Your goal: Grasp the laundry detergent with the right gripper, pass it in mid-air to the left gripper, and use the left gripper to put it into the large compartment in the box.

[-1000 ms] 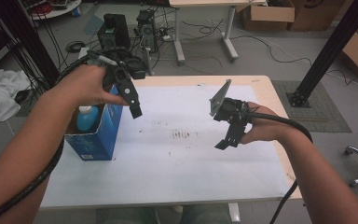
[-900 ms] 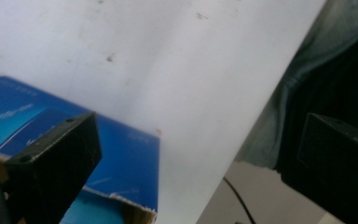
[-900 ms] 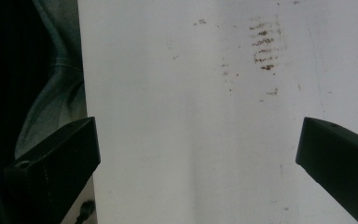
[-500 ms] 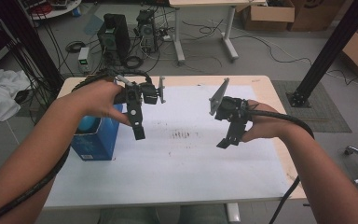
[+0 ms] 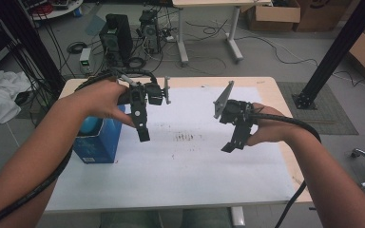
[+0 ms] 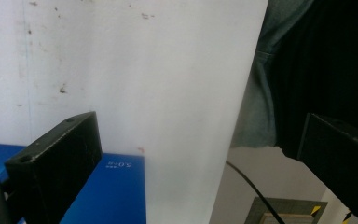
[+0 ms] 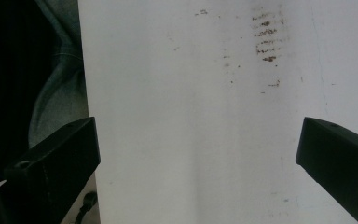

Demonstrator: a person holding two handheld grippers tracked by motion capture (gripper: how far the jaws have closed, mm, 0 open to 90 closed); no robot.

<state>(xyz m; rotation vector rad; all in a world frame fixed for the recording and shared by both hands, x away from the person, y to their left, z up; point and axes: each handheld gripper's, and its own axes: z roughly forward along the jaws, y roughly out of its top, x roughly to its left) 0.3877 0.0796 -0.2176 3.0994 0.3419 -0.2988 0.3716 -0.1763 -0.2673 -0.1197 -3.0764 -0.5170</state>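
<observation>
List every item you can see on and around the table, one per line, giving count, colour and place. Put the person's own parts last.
Table: one, light wood edge, centre.
Sheet: one, white with brown smudges, covering the tabletop.
Box: one, blue, on the sheet's left part, below the left hand.
Computer towers: two, dark, on the floor beyond the table.
Cardboard boxes: several, brown, floor at far right.
Cloth: one, white, floor at left.
Left claw: one, black, open, held above the sheet beside the box.
Right claw: one, black, open, held above the sheet's right part.
Forearms: two, coming in from the bottom.
</observation>
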